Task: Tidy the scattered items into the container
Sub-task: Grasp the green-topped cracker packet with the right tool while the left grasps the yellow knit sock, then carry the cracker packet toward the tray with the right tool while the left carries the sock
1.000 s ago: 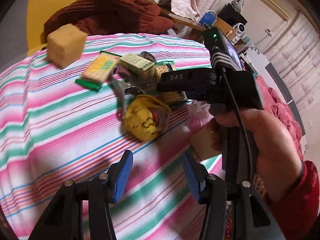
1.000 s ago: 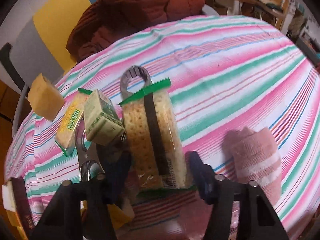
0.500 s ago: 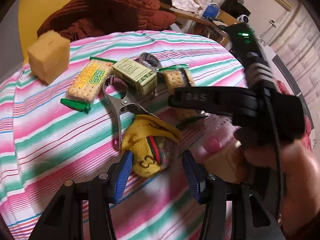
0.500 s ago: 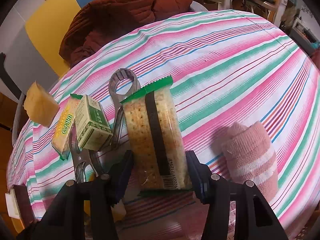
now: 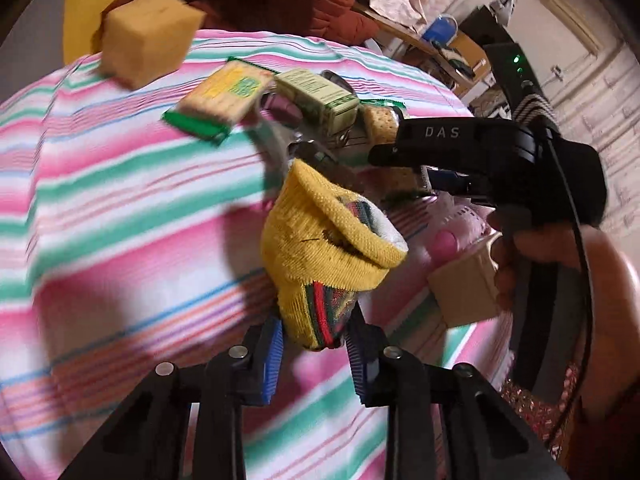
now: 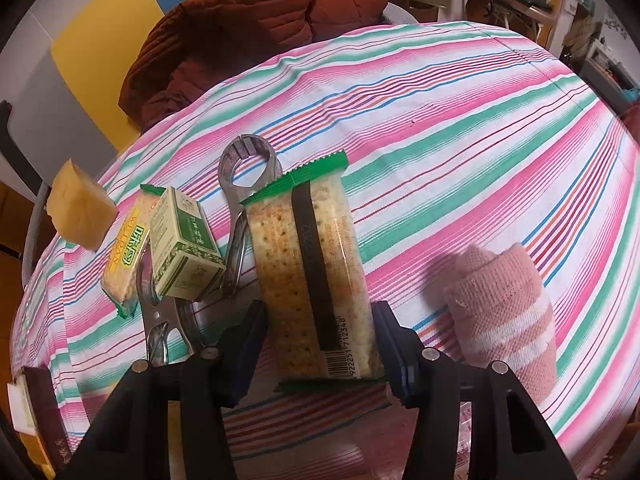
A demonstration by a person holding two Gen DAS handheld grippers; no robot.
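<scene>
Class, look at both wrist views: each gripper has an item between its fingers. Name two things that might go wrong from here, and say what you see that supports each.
1. The left gripper, jaws closing, pinches only the lower tip of the yellow sock; the soft bundle may sag or slip out.
2. The right gripper holds the cracker packet near one end; it could tilt, or knock the green box and metal pliers close beside it.

Yellow sock (image 5: 320, 240), pink-green striped tablecloth (image 5: 120, 208)
</scene>
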